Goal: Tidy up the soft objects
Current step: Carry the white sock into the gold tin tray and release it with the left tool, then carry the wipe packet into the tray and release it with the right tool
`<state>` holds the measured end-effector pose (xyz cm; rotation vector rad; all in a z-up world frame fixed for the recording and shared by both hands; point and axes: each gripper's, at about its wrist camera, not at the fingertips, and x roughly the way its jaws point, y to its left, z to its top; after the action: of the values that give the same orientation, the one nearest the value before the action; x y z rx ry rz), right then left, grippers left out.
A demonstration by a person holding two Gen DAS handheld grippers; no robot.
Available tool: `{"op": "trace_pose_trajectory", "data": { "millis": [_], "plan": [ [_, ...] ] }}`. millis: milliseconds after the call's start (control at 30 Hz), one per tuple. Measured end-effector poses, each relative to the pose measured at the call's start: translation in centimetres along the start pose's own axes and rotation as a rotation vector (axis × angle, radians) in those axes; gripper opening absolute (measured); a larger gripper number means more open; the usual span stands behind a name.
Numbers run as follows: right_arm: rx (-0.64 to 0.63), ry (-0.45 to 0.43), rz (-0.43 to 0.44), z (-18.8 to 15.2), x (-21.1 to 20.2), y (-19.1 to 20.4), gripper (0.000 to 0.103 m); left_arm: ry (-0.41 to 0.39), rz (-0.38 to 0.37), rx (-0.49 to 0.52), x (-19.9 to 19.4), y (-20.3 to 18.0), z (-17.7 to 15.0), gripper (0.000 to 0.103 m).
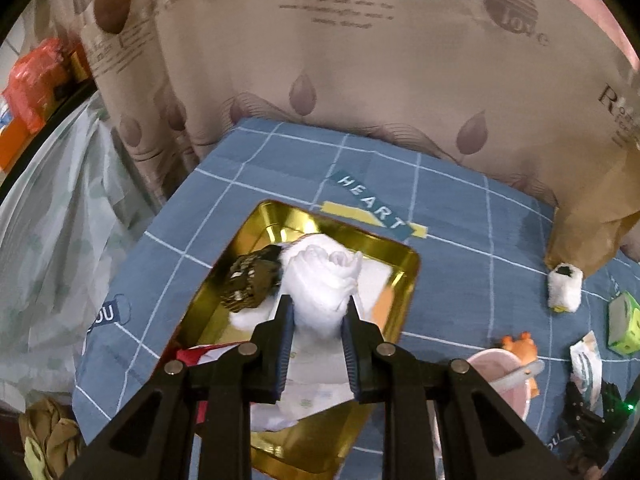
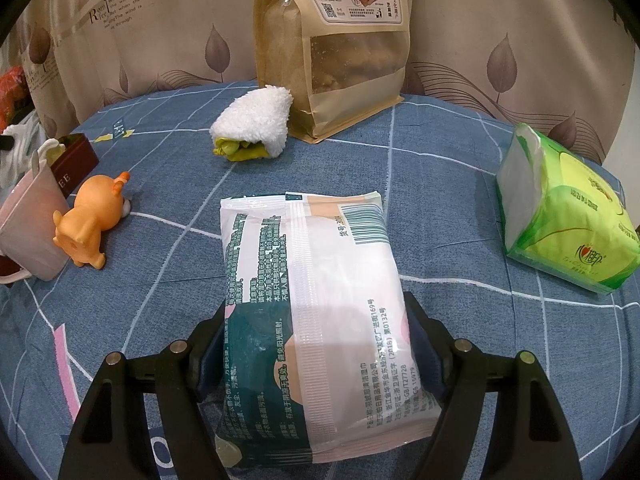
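Observation:
My left gripper (image 1: 319,306) is shut on a white soft cloth bundle (image 1: 324,280) and holds it over the gold tin tray (image 1: 404,276), which also holds a dark scrunchy wad (image 1: 252,280) and a flat pack. My right gripper (image 2: 316,320) is shut on a white and green wet-wipes pack (image 2: 312,312), held just above the blue checked cloth. A rolled white towel with a green inside (image 2: 254,126) lies beyond it; it also shows in the left wrist view (image 1: 564,288). A green tissue pack (image 2: 568,216) sits at the right.
A brown paper food bag (image 2: 332,44) stands at the back against the curtain. An orange toy animal (image 2: 88,224) and a pink cup (image 2: 28,224) stand at the left, next to a dark red tin (image 2: 76,160). The table drops off at its left edge (image 1: 132,240).

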<state>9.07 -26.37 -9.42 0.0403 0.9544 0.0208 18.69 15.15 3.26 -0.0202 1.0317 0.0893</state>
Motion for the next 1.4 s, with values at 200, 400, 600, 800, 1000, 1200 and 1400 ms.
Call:
{"op": "trace_pose_trajectory", "data": {
  "millis": [200, 400, 600, 800, 1000, 1200, 1400],
  "plan": [
    [-0.001, 0.000, 0.000, 0.0, 0.1, 0.1, 0.075, 0.014, 0.024, -0.021, 0.9, 1.8, -0.2, 0.023],
    [-0.001, 0.002, -0.003, 0.0, 0.1, 0.0, 0.075, 0.041, 0.047, -0.039, 2.5, 3.2, -1.0, 0.023],
    [-0.002, 0.003, -0.006, 0.0, 0.2, 0.0, 0.075, 0.059, 0.050, -0.058, 3.8, 4.2, -1.7, 0.023],
    [-0.005, 0.004, -0.014, -0.1, 0.3, 0.0, 0.075, 0.059, 0.029, -0.073, 4.3, 4.8, -2.1, 0.024],
    [-0.008, 0.004, -0.020, -0.1, 0.3, 0.0, 0.074, 0.037, 0.007, -0.083, 3.5, 5.2, -2.3, 0.037],
    [-0.011, 0.003, -0.025, -0.1, 0.2, -0.1, 0.074, 0.009, -0.031, -0.083, 1.4, 5.5, -3.3, 0.046],
    [-0.031, -0.012, -0.039, -0.1, 0.0, 0.3, 0.069, -0.057, -0.008, -0.058, -1.3, 5.5, -6.2, 0.051]
  ]
}}
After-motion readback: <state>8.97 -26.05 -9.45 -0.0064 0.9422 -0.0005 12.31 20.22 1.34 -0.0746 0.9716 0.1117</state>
